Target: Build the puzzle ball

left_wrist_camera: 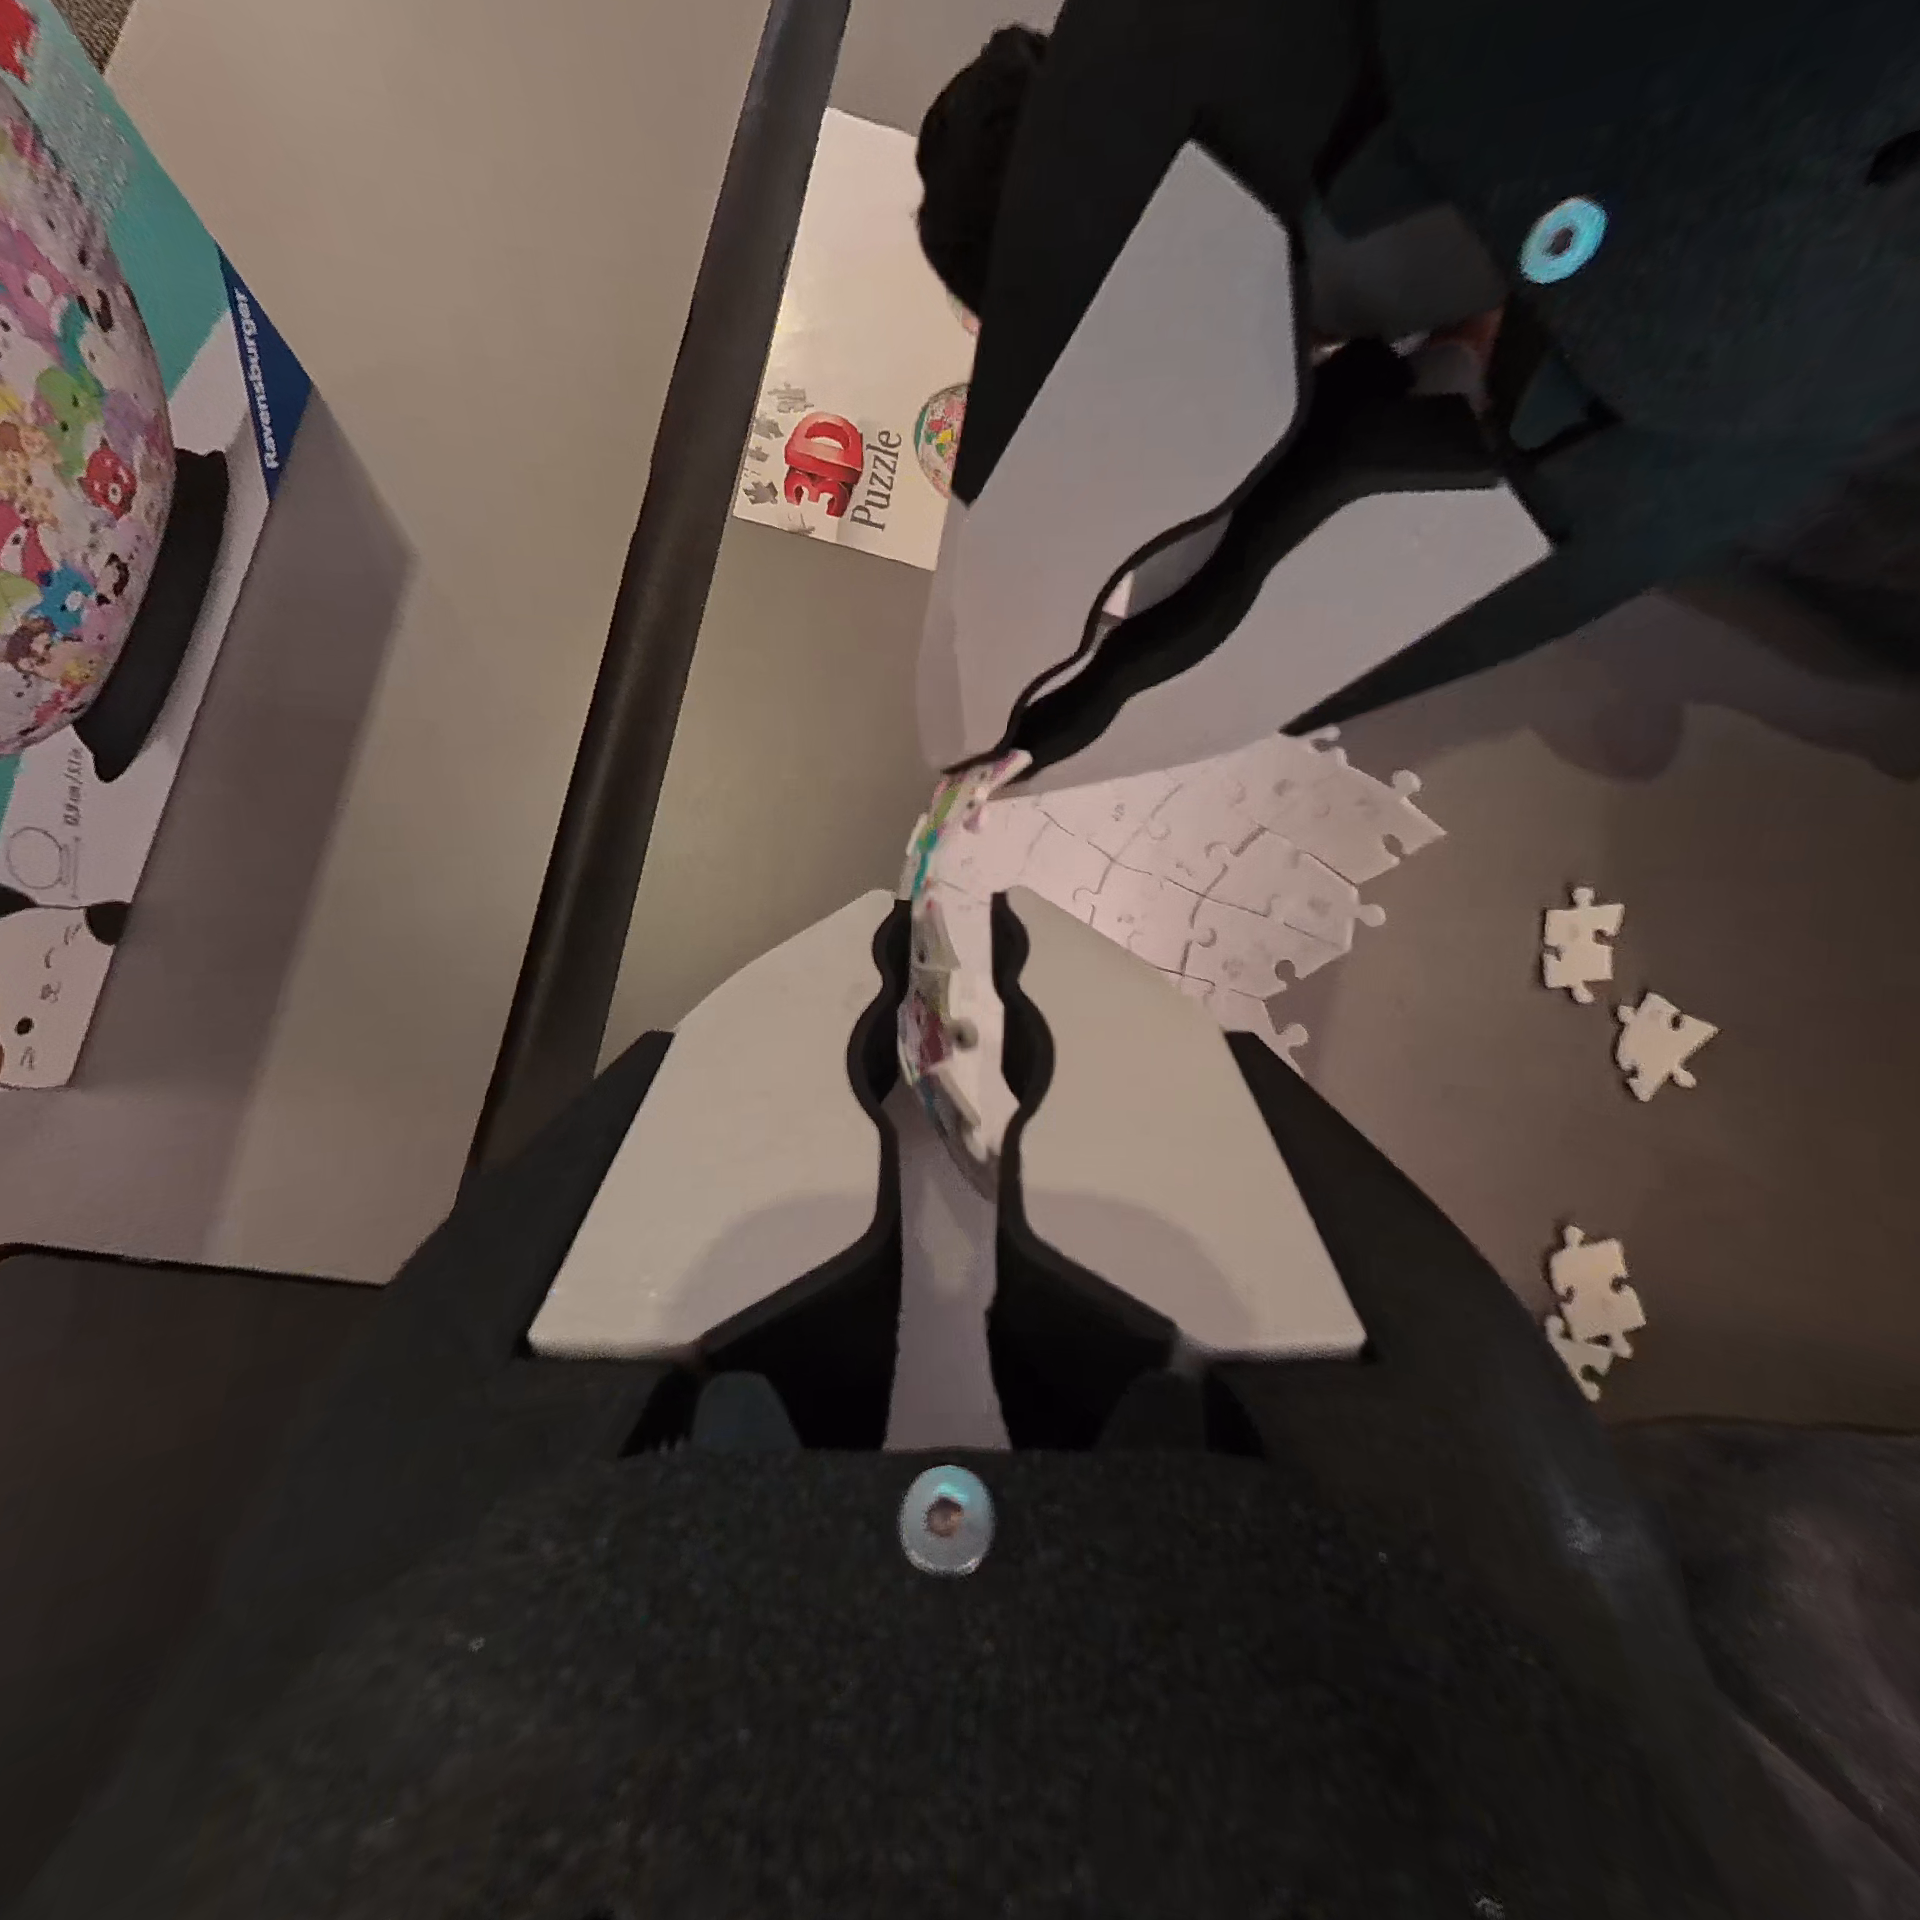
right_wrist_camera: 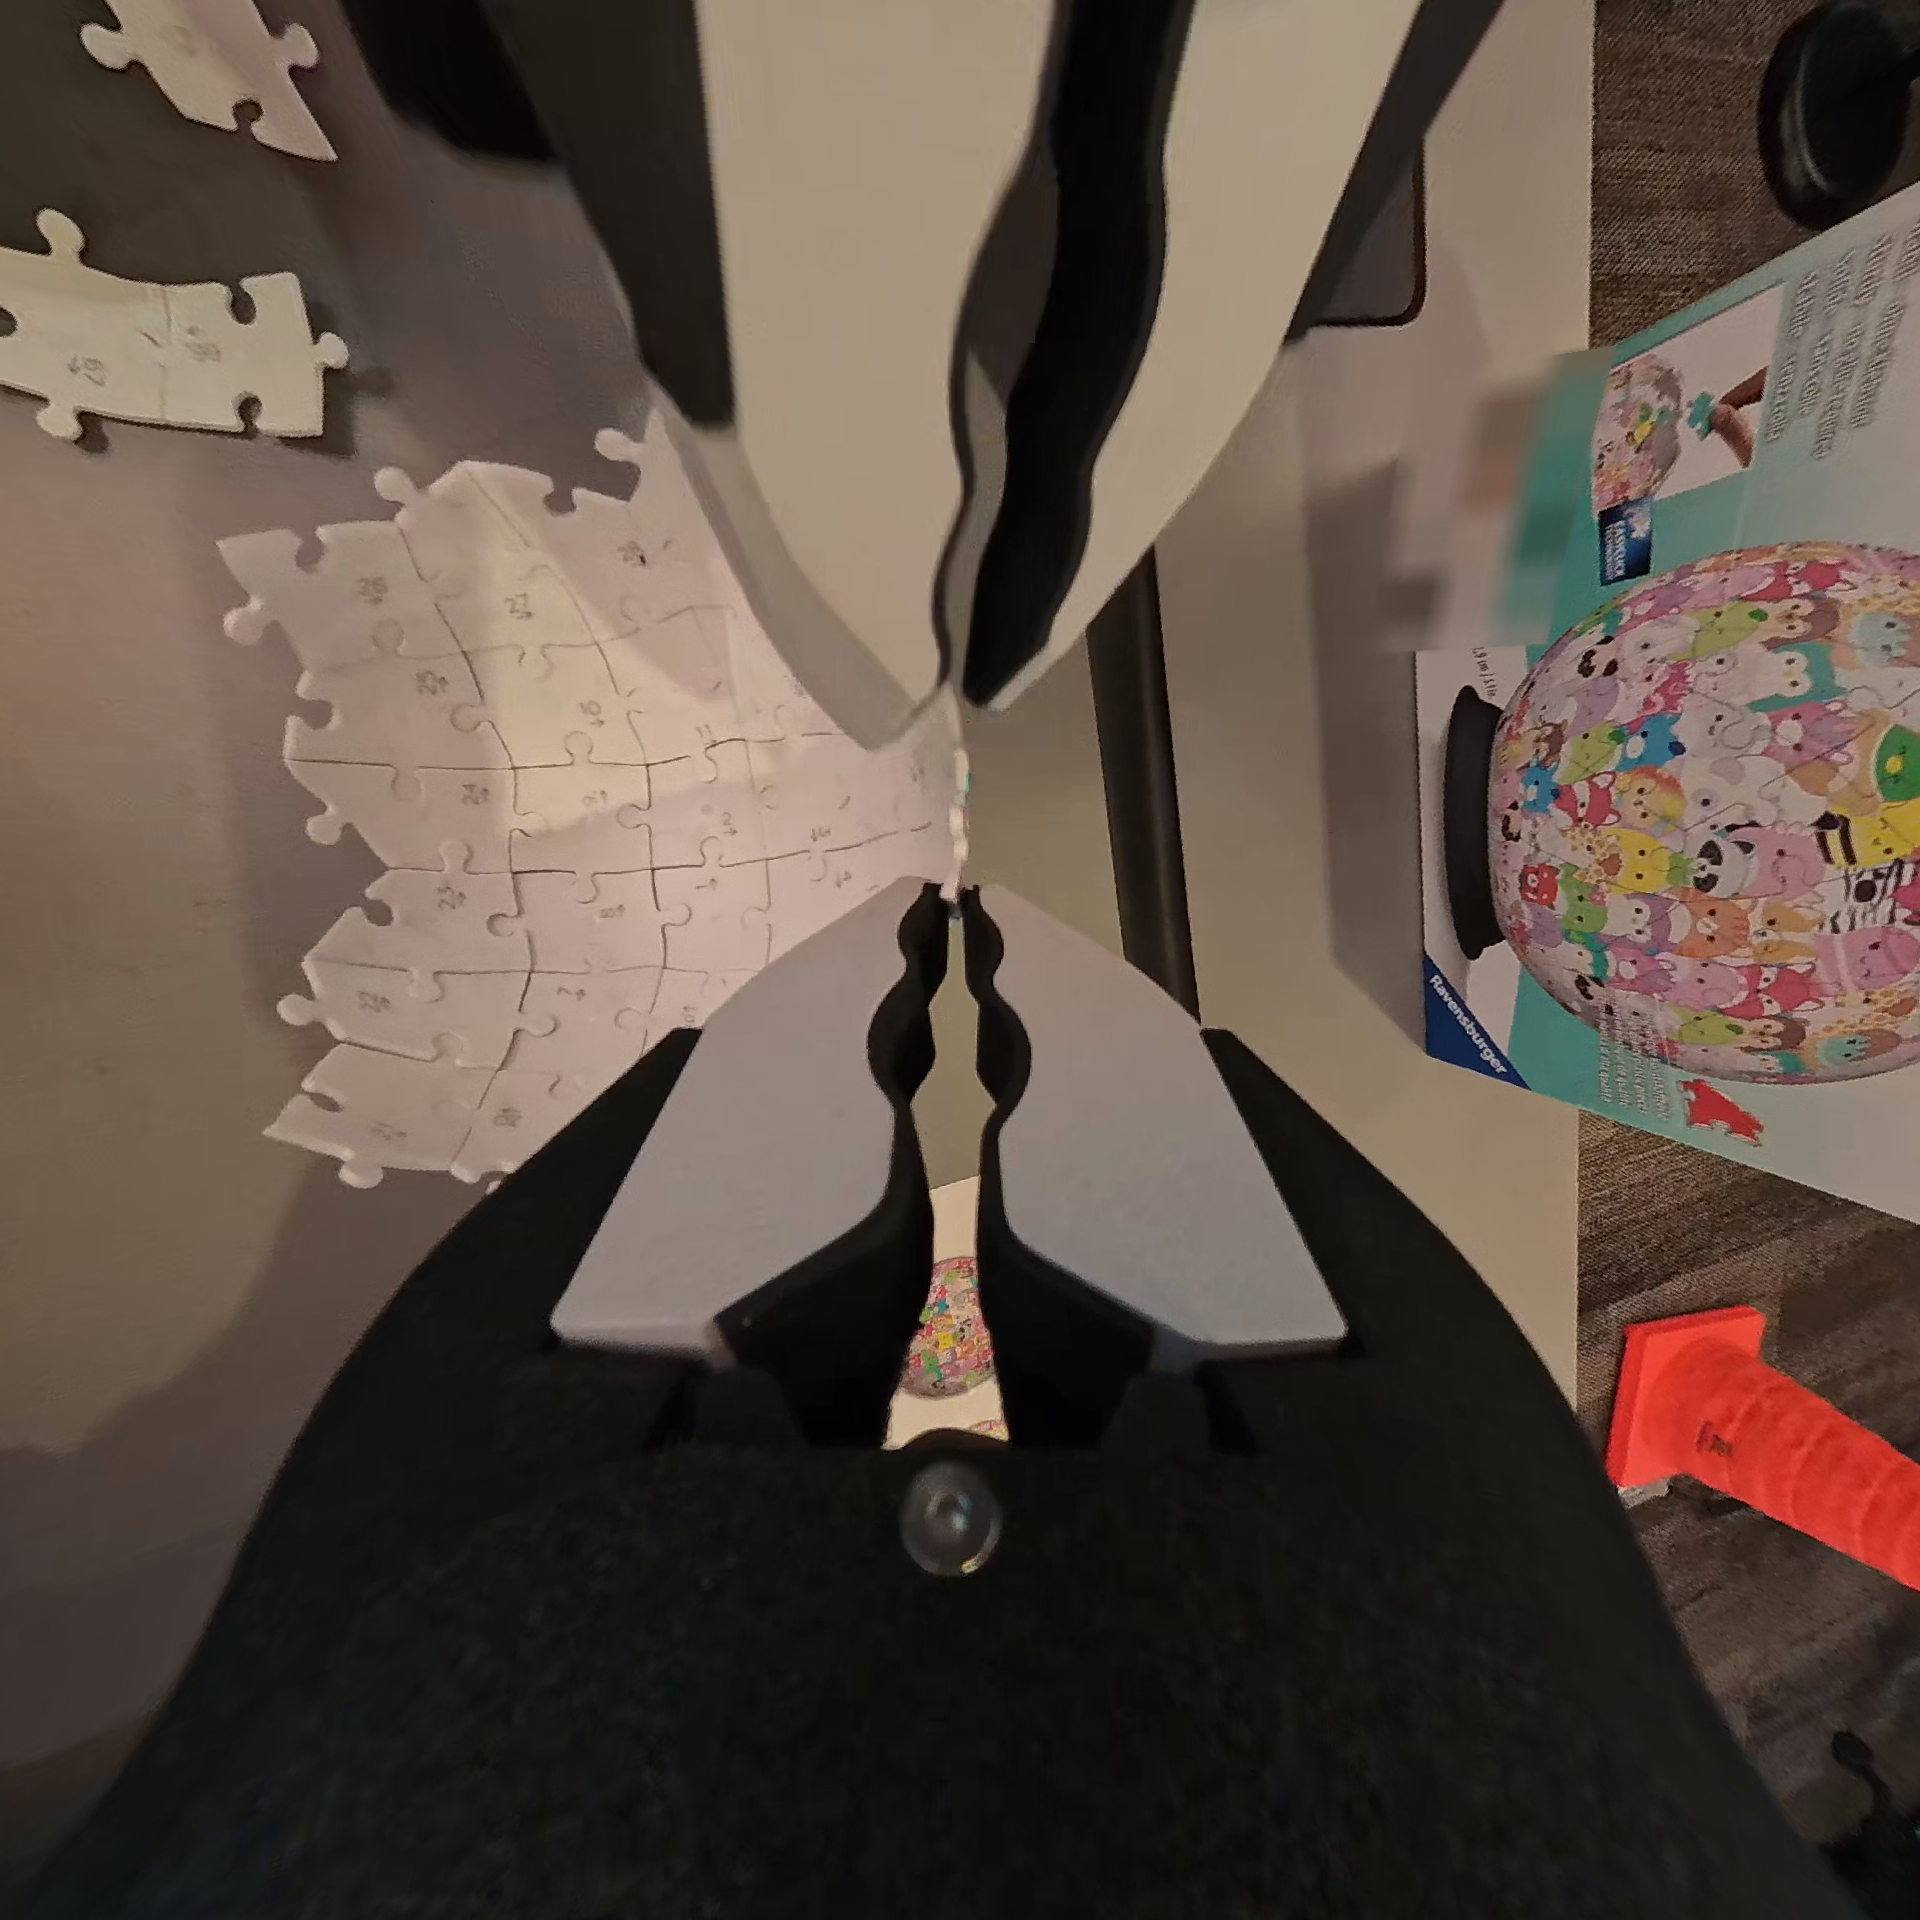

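Above the pale desk (left_wrist_camera: 436, 312), the curved puzzle-ball section (right_wrist_camera: 540, 790) hangs edge-on, its white numbered back showing. The left tool (left_wrist_camera: 951, 925) is clamped on its rim; the right tool (right_wrist_camera: 956, 914) pinches the same rim just beside it. Loose pieces (left_wrist_camera: 1584, 940) lie on the darker, shaded surface beyond a dark bar (left_wrist_camera: 665, 582). The puzzle box (right_wrist_camera: 1704, 831) and a printed leaflet (left_wrist_camera: 842, 416) rest on the desk. An orange cone (right_wrist_camera: 1745, 1444) lies on grey carpet.
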### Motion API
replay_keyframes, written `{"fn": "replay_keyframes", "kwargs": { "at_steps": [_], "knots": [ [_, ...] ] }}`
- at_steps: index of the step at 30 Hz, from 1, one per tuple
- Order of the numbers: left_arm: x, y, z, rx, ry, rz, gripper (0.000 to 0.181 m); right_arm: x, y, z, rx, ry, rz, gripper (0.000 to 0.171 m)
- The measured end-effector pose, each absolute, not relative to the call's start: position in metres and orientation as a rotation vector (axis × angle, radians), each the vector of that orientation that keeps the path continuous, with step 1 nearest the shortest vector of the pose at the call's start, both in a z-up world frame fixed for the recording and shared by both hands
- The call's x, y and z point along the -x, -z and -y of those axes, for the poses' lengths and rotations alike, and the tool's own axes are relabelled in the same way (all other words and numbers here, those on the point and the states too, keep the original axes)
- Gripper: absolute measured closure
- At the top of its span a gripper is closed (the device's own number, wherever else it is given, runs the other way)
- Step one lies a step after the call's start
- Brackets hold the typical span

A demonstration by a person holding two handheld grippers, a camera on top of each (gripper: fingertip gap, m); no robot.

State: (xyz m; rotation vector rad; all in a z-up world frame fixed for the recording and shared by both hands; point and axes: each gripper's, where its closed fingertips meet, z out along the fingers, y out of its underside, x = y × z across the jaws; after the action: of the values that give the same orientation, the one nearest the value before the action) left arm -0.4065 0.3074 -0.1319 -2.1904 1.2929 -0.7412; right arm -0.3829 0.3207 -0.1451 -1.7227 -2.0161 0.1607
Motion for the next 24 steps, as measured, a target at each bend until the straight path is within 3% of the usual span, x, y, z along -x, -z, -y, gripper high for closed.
{"fn": "replay_keyframes", "kwargs": {
  "at_steps": [5,9,24],
  "knots": [
    [0.423,0.11,-0.29,2.151,0.891,-1.261,0.145,0.383,0.147,-0.323,1.733,-0.164,2.016,0.168],
    [0.426,0.124,-0.298,2.201,0.803,-1.271,0.143,0.383,0.149,-0.326,1.746,-0.16,2.02,0.168],
    [0.411,0.146,-0.32,2.222,0.588,-1.331,0.172,0.378,0.153,-0.334,1.781,-0.162,2.016,0.167]
  ]
}}
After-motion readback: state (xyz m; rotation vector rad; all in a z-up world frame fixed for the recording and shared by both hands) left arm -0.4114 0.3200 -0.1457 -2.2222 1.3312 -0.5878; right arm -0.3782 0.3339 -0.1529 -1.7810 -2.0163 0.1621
